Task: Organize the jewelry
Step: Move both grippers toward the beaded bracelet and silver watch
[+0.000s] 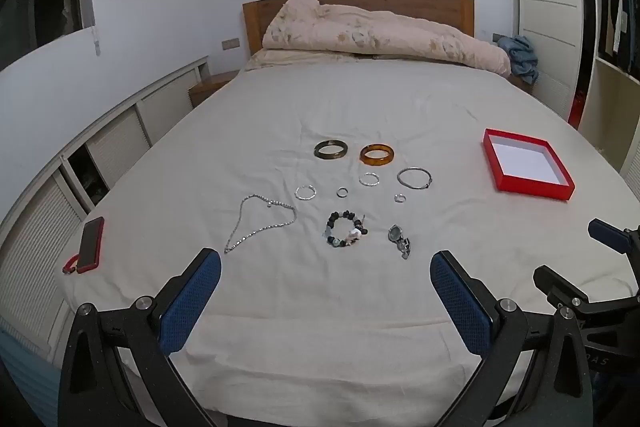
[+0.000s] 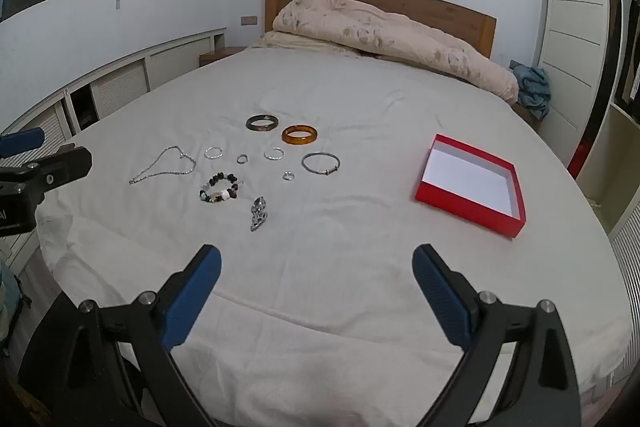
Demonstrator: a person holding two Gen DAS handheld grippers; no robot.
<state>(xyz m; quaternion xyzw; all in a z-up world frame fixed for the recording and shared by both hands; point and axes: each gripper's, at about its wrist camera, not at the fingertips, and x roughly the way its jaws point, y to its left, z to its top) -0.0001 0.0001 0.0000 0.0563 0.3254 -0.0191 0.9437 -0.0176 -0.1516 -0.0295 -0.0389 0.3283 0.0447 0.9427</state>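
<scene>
while both spread empty, left hand-held gripper [image 1: 326,277], right hand-held gripper [image 2: 316,267], bare sheet [image 2: 320,307] before jewelry

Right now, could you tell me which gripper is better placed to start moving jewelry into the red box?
Probably the right gripper: the red box lies on its side, with the watch near.

Jewelry lies spread on a bed [image 1: 320,307]: two bangles [image 1: 331,149] farthest, small rings [image 1: 305,192] nearer, then a chain necklace [image 1: 260,225] left of a beaded bracelet [image 1: 345,233], with an open box [image 1: 526,165] well to the right.
</scene>
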